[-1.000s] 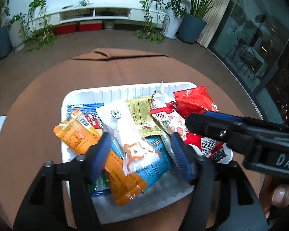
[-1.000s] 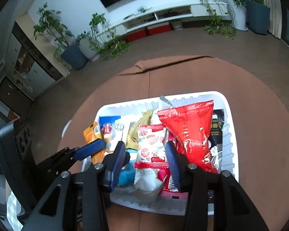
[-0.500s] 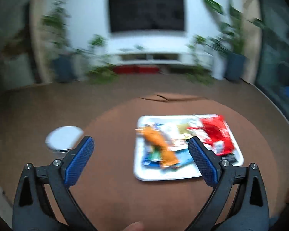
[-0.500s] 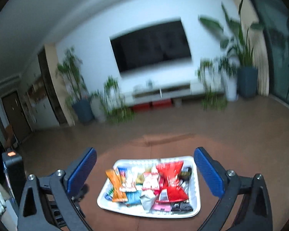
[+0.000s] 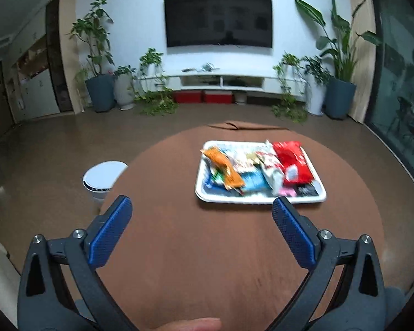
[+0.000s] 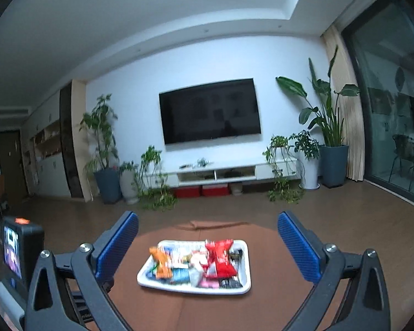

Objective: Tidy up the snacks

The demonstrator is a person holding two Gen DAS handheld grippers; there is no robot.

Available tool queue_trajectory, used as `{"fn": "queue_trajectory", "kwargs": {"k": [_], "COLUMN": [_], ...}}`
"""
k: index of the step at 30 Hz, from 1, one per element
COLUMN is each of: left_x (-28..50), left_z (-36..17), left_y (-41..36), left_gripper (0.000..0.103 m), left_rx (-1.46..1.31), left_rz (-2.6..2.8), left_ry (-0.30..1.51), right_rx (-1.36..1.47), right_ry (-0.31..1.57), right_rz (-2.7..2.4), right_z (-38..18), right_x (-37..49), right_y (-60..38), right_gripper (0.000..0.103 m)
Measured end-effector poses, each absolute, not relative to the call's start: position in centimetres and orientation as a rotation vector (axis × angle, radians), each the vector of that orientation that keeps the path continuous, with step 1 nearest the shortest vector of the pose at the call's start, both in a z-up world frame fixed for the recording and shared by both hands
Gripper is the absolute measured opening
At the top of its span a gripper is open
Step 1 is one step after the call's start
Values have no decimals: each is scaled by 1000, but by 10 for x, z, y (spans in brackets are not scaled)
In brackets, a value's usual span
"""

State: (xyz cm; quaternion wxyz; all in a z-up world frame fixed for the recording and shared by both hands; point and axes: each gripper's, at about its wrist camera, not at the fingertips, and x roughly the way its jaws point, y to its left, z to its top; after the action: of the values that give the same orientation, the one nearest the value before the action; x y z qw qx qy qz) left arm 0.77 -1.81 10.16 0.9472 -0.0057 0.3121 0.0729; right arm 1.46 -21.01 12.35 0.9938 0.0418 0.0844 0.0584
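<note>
Left tongs (image 5: 201, 215) spread wide, nothing between pads, above bare brown tabletop (image 5: 207, 262) on near side of white tray (image 5: 259, 199). Right tongs (image 6: 207, 227) likewise spread wide, empty, well apart from tray (image 6: 196, 288). Snacks (image 5: 259, 168) piled in tray: orange packet (image 5: 223, 169) at left, red bag (image 5: 292, 160) at right, blue wrapper (image 5: 252, 179) between. White round bin (image 5: 103, 178) on floor beside tabletop.
</note>
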Motion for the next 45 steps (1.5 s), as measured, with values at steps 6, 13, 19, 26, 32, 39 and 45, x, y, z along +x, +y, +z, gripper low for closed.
{"fn": "queue_trajectory", "kwargs": {"k": [6,13,19,26,32,39,45], "left_x": [-1,5,12,19,20,20,20], "left_z": [90,85,73,62,60,59,59], "left_y": [-38,-31,-25,-18,-15,-16,-16], "left_gripper": [103,103,103,103,103,103,103], "left_rx": [-11,-26,-32,-45,-45,-42,-44], "left_rz": [115,120,118,112,106,99,96], "left_ry": [685,711,738,767,771,774,776], "right_rx": [38,2,5,16,8,11,10], "right_ry": [300,454,587,692,709,717,721], "right_rz": [74,-30,-53,-44,-40,-41,-42], "right_z": [103,77,52,31,30,30,28], "right_x": [8,11,17,19,16,16,18], "right_y": [-211,-209,-204,-196,-190,-190,-189], "right_gripper": [103,103,103,103,103,103,103]}}
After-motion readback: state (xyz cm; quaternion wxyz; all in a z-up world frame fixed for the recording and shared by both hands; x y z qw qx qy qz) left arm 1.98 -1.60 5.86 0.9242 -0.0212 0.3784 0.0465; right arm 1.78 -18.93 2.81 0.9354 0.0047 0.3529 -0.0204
